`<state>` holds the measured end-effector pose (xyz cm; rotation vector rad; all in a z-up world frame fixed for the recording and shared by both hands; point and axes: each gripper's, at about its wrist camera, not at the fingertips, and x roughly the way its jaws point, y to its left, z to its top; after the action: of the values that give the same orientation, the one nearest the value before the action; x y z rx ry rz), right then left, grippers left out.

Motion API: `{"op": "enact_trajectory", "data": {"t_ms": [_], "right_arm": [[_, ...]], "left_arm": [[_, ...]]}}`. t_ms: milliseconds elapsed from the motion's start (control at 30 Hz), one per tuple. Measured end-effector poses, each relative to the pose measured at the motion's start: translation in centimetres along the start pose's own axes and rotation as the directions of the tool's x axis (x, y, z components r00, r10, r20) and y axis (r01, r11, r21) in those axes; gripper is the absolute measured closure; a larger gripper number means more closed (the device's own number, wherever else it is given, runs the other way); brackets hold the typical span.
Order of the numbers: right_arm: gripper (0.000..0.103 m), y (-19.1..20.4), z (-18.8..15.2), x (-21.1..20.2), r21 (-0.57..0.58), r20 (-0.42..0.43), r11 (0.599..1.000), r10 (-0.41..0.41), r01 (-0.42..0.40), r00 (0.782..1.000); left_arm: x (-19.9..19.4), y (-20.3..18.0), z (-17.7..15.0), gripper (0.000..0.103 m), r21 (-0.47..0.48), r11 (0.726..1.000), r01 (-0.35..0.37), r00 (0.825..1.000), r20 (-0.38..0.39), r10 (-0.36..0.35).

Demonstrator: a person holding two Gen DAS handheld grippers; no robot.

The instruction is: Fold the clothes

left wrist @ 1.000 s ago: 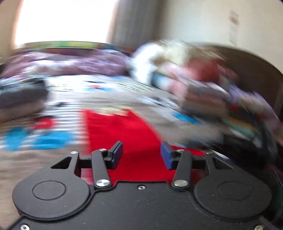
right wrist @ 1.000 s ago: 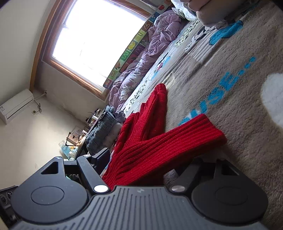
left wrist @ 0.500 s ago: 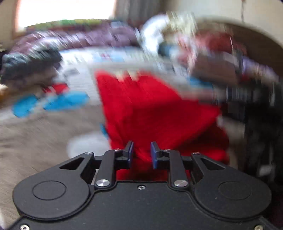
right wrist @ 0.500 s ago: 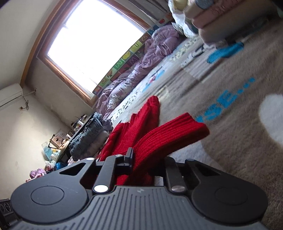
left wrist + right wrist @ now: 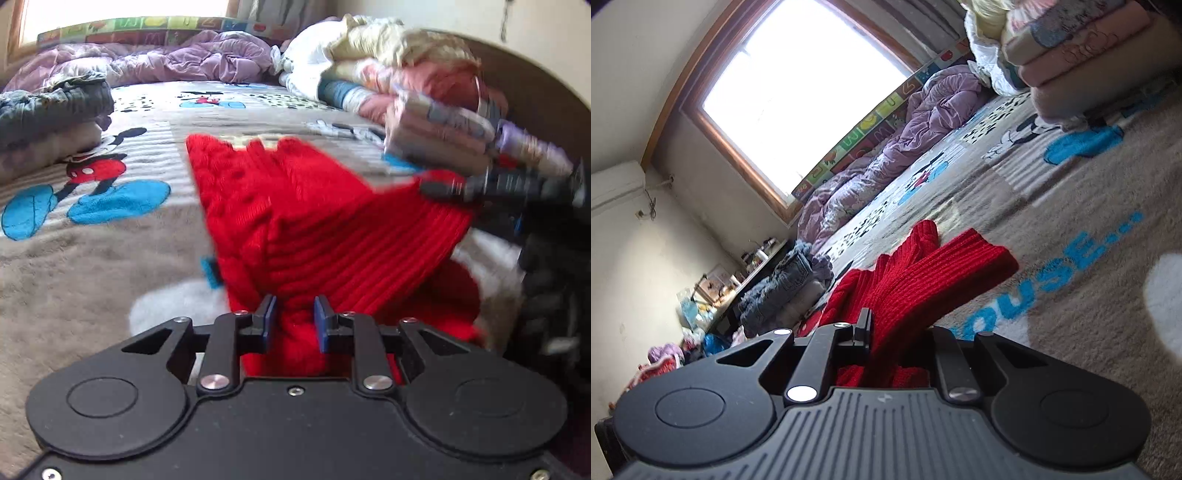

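A red ribbed knit sweater (image 5: pixel 295 221) lies on a bed covered by a grey cartoon-mouse blanket (image 5: pixel 92 251). My left gripper (image 5: pixel 294 321) is shut on a bunched fold at the sweater's near edge, the blue pads pressing the red knit. In the right wrist view my right gripper (image 5: pixel 897 328) is shut on a sleeve (image 5: pixel 945 273) of the same sweater; the cuff end sticks out lifted off the blanket, and the fabric hides the right finger's tip. In the left wrist view the right gripper (image 5: pixel 436 188) shows blurred at the sweater's right corner.
A tall stack of folded clothes (image 5: pixel 436 122) stands at the right of the bed. A purple duvet (image 5: pixel 166 62) lies along the far edge under the window (image 5: pixel 798 85). Folded grey jeans (image 5: pixel 48 107) sit at the left. A cluttered desk (image 5: pixel 738 280) stands beyond the bed.
Both grippers went from open to shut on the red sweater. The left one came down onto its near edge. The right one closed on the sleeve and lifted it a little.
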<state>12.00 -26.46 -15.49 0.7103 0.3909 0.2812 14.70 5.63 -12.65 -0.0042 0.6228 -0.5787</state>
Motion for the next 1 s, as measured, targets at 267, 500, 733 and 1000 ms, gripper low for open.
{"op": "enact_trajectory", "data": {"t_ms": [267, 500, 733, 1000], "right_arm": [[0.087, 2.7, 1.3, -0.6, -0.104, -0.016, 0.993, -0.054, 0.052, 0.998], [0.086, 4.7, 2.5, 0.2, -0.169, -0.033, 0.981, -0.103, 0.096, 0.994], [0.086, 7.5, 4.2, 2.5, -0.225, -0.090, 0.966, -0.153, 0.130, 0.984], [0.085, 9.9, 5.8, 6.7, -0.254, -0.160, 0.945, -0.253, 0.208, 0.954]], "left_arm": [[-0.8, 2.8, 2.2, 0.084, 0.056, 0.989, 0.137, 0.985, 0.102, -0.142], [-1.9, 1.8, -0.1, 0.036, 0.176, 0.959, 0.224, 0.963, 0.111, -0.246], [-2.2, -0.2, -2.1, 0.036, 0.327, 0.925, 0.193, 0.975, 0.040, -0.218], [-0.9, -1.2, -3.9, 0.071, 0.398, 0.911, 0.107, 0.991, 0.034, -0.131]]}}
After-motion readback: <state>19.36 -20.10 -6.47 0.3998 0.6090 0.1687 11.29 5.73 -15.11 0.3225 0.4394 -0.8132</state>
